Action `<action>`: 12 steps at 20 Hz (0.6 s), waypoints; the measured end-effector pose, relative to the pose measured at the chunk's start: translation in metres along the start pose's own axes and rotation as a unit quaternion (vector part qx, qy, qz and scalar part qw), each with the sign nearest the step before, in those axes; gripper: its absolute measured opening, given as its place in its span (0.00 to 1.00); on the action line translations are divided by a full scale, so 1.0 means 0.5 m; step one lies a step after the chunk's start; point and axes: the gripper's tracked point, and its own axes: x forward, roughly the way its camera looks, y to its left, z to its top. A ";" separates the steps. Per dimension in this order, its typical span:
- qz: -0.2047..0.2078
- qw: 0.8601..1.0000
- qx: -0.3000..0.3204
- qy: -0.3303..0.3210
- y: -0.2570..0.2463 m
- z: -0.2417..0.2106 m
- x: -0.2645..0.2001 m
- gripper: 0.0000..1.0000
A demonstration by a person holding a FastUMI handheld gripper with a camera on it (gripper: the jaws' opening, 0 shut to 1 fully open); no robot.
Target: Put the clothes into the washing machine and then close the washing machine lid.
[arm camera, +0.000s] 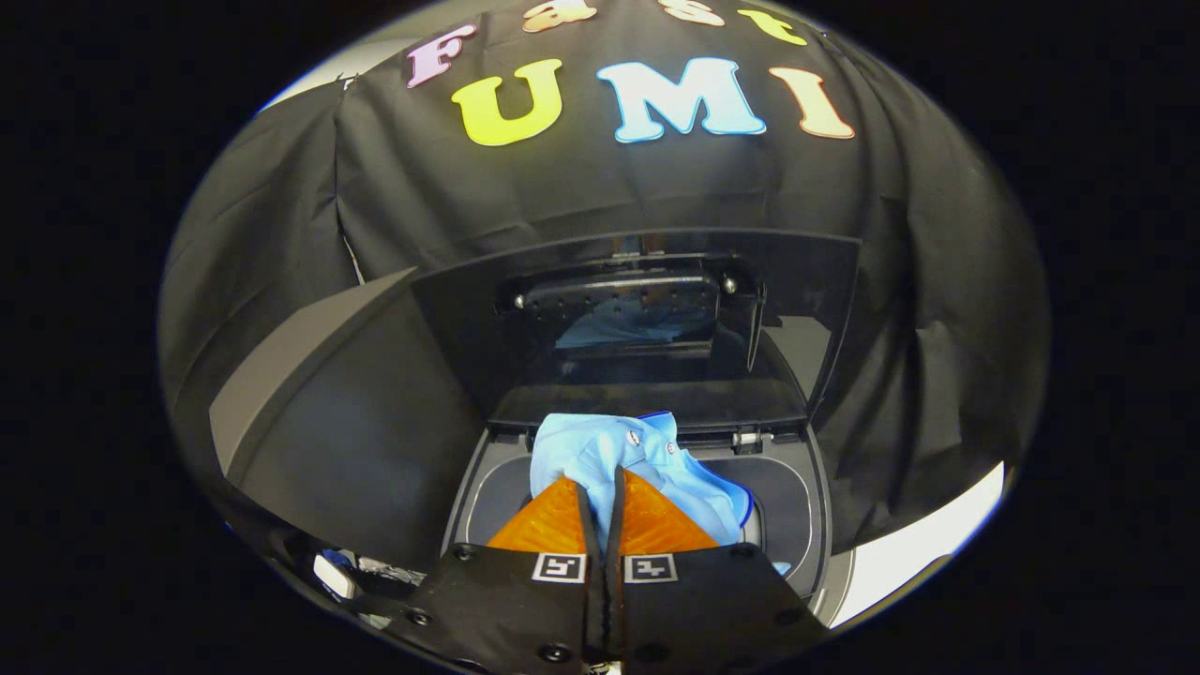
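1. The washing machine is the biggest thing before me: a dark, hard, smooth box with a rounded opening in its top, just ahead of my claw.
2. Its lid stands raised at the far side, a glossy rigid panel with a dark window that mirrors a bit of blue. It looks hinged along the far rim of the opening, so I judge it will swing down with a light push on its upper edge.
3. The shirt is pale blue with a darker blue trim and small buttons, soft and crumpled. It hangs bunched over the opening, reaching from my fingertips toward the lid's foot.
4. I judge it light, limp and not slippery; it will sag and fold wherever unsupported. A pinch on a thick bunched fold suits it best, so nothing trails over the rim.
5. My claw is pressed nearly together, both fingers squeezing a fold of the shirt in the narrow gap.
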 end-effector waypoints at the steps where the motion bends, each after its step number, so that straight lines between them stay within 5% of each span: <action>1: -0.003 1.000 0.001 0.006 -0.004 -0.005 0.014 0.01; 8: -0.026 0.999 0.006 0.029 -0.024 -0.057 0.028 0.02; 12: -0.025 0.999 0.006 0.042 -0.027 -0.075 0.026 0.22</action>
